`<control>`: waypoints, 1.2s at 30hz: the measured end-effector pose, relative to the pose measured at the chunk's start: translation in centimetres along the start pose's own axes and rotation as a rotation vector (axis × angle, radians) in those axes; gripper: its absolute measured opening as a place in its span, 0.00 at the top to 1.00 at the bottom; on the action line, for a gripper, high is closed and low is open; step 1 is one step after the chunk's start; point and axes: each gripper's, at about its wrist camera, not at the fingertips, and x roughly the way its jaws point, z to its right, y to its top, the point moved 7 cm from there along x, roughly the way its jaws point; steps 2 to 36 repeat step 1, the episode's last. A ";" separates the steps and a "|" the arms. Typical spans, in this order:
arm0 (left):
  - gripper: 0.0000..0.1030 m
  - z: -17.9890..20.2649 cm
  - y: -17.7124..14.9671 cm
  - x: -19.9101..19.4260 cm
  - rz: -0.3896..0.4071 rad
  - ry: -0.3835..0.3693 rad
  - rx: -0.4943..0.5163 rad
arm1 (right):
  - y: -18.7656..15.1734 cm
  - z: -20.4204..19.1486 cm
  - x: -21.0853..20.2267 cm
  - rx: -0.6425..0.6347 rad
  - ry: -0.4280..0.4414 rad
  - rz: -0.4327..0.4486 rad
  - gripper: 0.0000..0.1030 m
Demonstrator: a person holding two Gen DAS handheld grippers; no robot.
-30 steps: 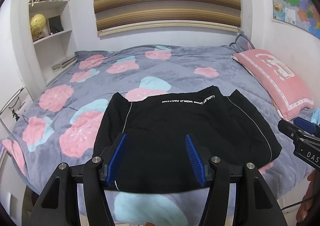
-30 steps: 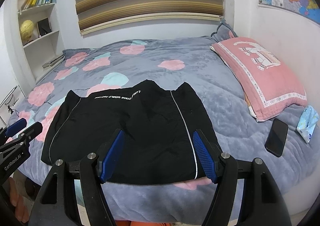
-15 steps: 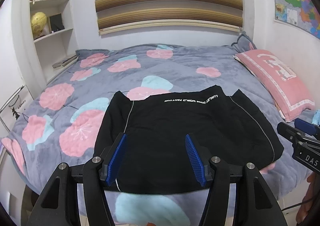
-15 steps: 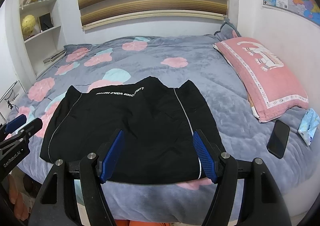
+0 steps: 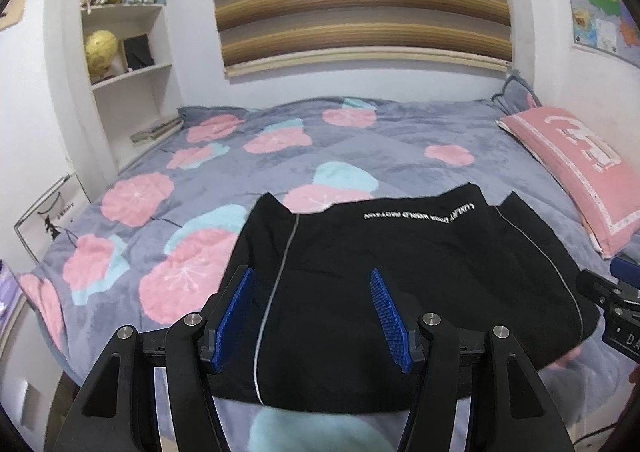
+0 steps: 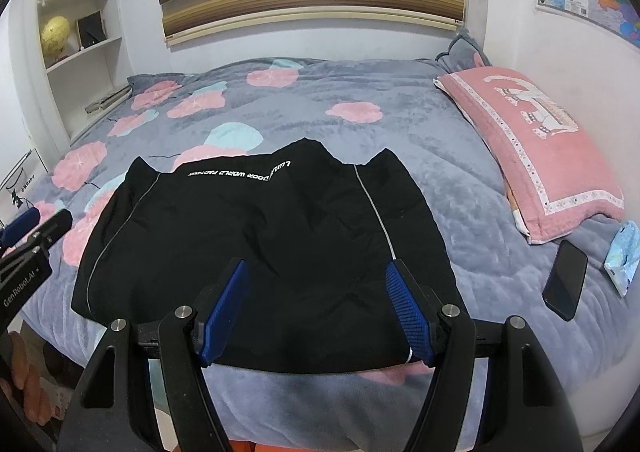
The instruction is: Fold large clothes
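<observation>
Bedspread (image 5: 248, 176), grey with pink and pale blue flowers, lies under a black jacket (image 5: 400, 272) that is spread flat near the bed's front edge, with white lettering along its far edge and a thin pale stripe down each side. My left claw (image 5: 312, 316) hangs above the jacket's near left part, blue pads wide apart and holding nothing. My right claw (image 6: 316, 312) hangs above the near right part, its pads equally wide apart and empty. A pink pillow (image 6: 528, 148) rests along the right side, and a dark phone (image 6: 565, 280) lies just below it beside a small blue packet (image 6: 622, 258).
</observation>
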 end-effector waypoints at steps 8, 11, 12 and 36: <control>0.40 -0.1 0.0 0.2 -0.007 -0.001 -0.002 | 0.0 0.0 0.1 0.001 0.003 -0.002 0.29; 0.40 -0.1 0.0 0.2 -0.007 -0.001 -0.002 | 0.0 0.0 0.1 0.001 0.003 -0.002 0.29; 0.40 -0.1 0.0 0.2 -0.007 -0.001 -0.002 | 0.0 0.0 0.1 0.001 0.003 -0.002 0.29; 0.40 -0.1 0.0 0.2 -0.007 -0.001 -0.002 | 0.0 0.0 0.1 0.001 0.003 -0.002 0.29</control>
